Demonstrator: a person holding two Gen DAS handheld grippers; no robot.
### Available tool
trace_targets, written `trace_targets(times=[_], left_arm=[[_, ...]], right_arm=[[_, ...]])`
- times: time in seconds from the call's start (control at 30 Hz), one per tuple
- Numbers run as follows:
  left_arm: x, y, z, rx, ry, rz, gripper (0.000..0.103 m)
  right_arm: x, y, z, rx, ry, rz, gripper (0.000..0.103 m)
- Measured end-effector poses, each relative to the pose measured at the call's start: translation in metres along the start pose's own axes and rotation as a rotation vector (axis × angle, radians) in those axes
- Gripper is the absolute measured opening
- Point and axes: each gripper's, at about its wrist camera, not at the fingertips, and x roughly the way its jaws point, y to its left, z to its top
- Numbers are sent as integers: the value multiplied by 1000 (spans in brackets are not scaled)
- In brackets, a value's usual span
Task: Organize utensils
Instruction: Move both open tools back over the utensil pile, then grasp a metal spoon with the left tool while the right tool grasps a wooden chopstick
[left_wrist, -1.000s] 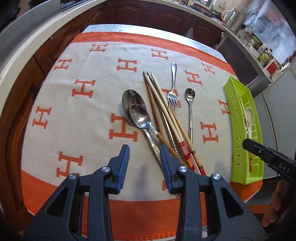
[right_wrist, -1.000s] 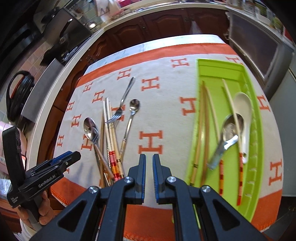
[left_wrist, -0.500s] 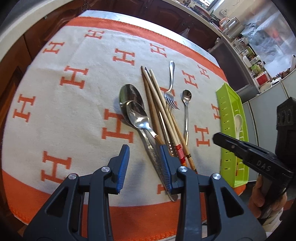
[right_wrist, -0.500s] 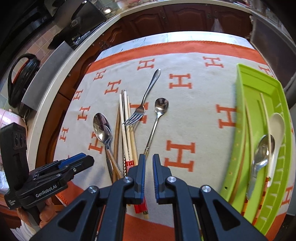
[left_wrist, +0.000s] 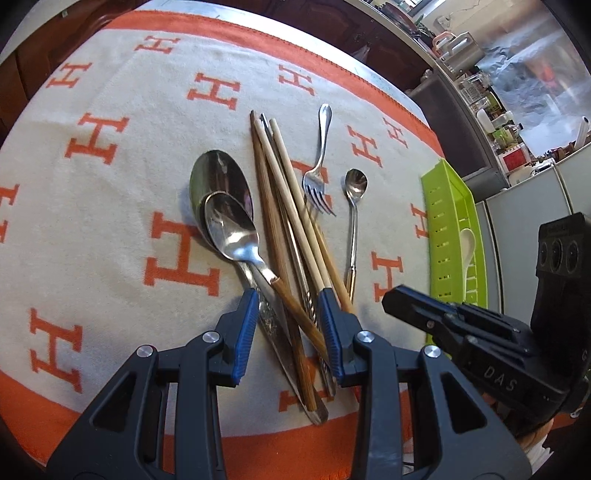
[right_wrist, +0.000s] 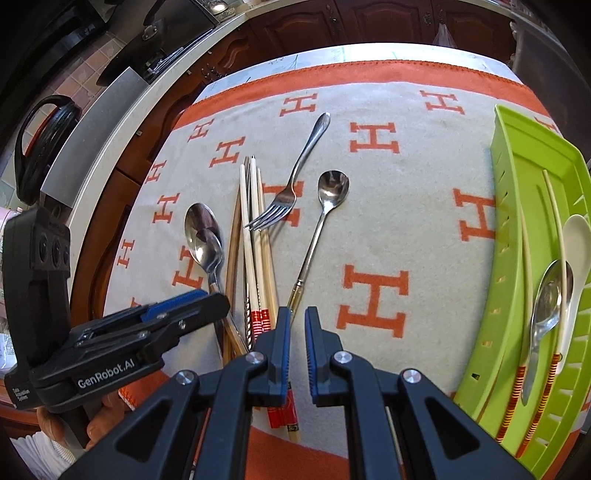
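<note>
left gripper (left_wrist: 288, 332) lower, wide astride handles; right gripper (right_wrist: 294, 347) narrow; three loose spoons (left_wrist: 229, 225), one fork (left_wrist: 318, 184).

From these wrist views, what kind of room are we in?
Most likely a home kitchen: dark wood cabinets run under a curved countertop, and loose cutlery lies on an orange-and-cream cloth beside a green utensil tray.

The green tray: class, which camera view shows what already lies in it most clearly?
The right wrist view. There the green tray lies open to the camera, showing a white spoon, a metal spoon and chopsticks. The left wrist view shows only its slotted outer wall and the white spoon's bowl.
</note>
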Motion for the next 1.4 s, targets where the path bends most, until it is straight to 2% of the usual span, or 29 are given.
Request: trace_targets(times=[0.13, 0.2, 0.33, 0.5, 0.73, 1.0, 1.13, 1.2, 1.4], left_arm=[[5, -8, 5, 4, -12, 65, 26], [7, -13, 7, 15, -15, 100, 20], [14, -27, 8, 73, -20, 167, 13], [12, -27, 6, 97, -23, 155, 8], [-4, -6, 4, 55, -20, 127, 3], [-14, 19, 0, 15, -28, 150, 0], [-8, 26, -2, 1, 7, 169, 0], [-5, 29, -4, -16, 36, 152, 0], [-10, 37, -2, -73, 40, 98, 0]], right_arm=[[2, -3, 0, 2, 0, 5, 8], [4, -2, -1, -3, 2, 8, 8], [7, 1, -2, -19, 7, 12, 8], [9, 8, -3, -52, 13, 30, 8], [19, 20, -2, -114, 30, 39, 8], [38, 24, 5, -130, 49, 41, 10], [38, 24, 6, -137, 48, 46, 10], [37, 24, 4, -140, 43, 47, 10], [36, 24, 2, -144, 36, 45, 9]])
